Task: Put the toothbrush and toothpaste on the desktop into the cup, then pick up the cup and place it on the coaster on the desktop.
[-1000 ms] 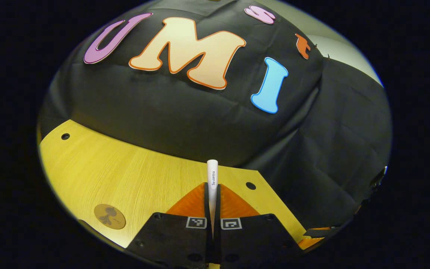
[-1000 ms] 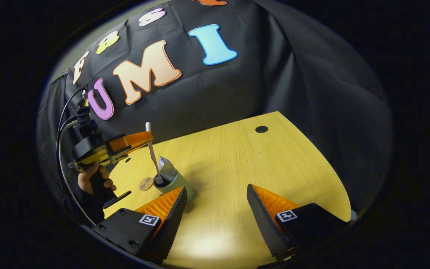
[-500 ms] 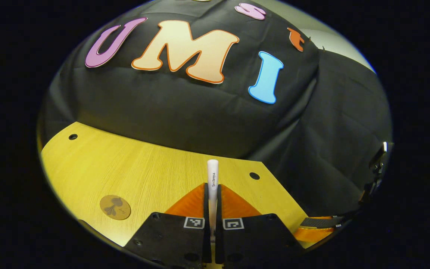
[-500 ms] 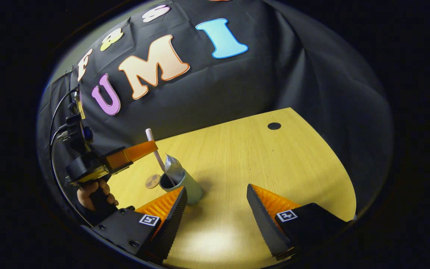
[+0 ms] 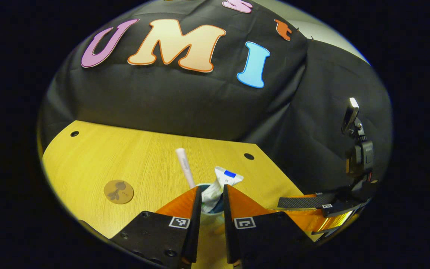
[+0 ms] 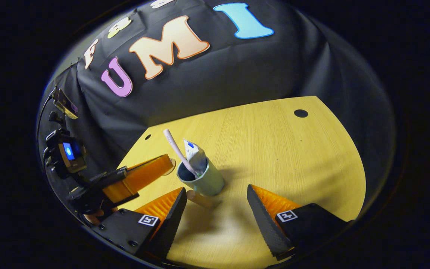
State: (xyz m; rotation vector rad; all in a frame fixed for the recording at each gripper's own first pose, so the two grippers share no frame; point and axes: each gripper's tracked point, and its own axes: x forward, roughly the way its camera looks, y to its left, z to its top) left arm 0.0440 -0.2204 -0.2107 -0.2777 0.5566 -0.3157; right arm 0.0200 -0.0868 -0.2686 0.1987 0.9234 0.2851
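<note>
A pale green cup (image 6: 204, 182) stands on the wooden desktop (image 6: 274, 149). The white toothbrush (image 6: 175, 149) leans out of it to the left, and the toothpaste tube (image 6: 195, 157) stands in it beside the brush. In the left gripper view the toothbrush (image 5: 184, 167) and toothpaste (image 5: 225, 178) rise just beyond my left gripper (image 5: 212, 188), which is open with nothing between its fingers. My left gripper (image 6: 168, 163) hangs just left of the cup. My right gripper (image 6: 217, 190) stands wide open just in front of the cup, without touching it.
A round brown coaster (image 5: 118, 191) lies on the desktop to the left of the cup. My right gripper (image 5: 286, 203) reaches in from the right. Black cloth walls close the desk at the back and right. Small holes (image 6: 301, 113) mark the desk's corners.
My left gripper has opened and let go of the toothbrush, which now leans in the cup. It drew back a little. My right gripper has come closer to the cup.
</note>
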